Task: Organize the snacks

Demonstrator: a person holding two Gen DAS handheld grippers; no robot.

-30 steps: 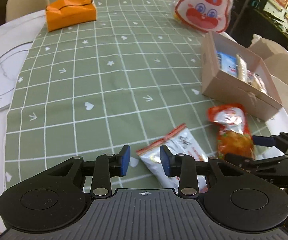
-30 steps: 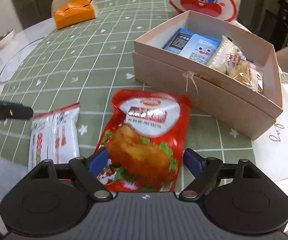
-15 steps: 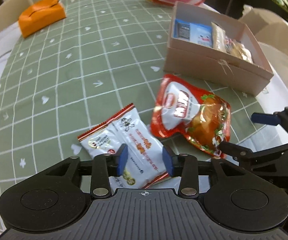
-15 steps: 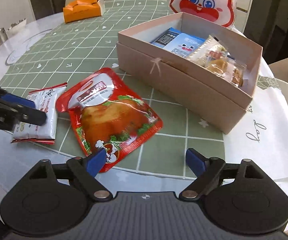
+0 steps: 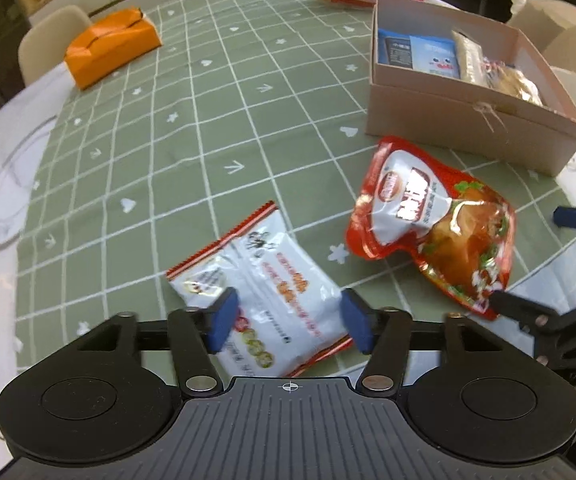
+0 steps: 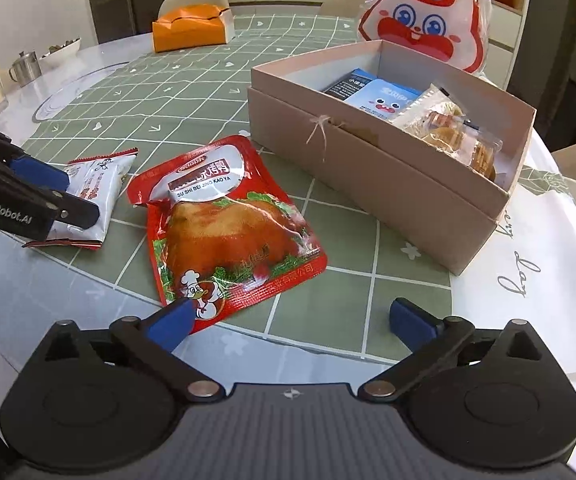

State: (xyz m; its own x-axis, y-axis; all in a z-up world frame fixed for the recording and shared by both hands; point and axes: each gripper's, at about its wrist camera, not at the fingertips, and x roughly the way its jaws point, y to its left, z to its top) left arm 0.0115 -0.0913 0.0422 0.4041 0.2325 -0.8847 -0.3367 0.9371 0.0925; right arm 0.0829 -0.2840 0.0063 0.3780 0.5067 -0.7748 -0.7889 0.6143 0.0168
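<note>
Left gripper point(image 5: 288, 322) just spread its jaws over the white packet point(image 5: 264, 292), probably untouched; right gripper point(image 6: 288, 320) widened near the red pouch point(image 6: 224, 224), ready to grab.

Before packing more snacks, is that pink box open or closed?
Open. The pink box has no lid on top, and the blue packets and clear-wrapped biscuits inside show from above.

The left gripper point(image 5: 288, 322) has just been opening its jaws, which straddle a white snack packet point(image 5: 262, 286) without pressing it. A red roast-duck pouch point(image 5: 434, 220) lies beside it, near the pink box point(image 5: 464, 120).
</note>
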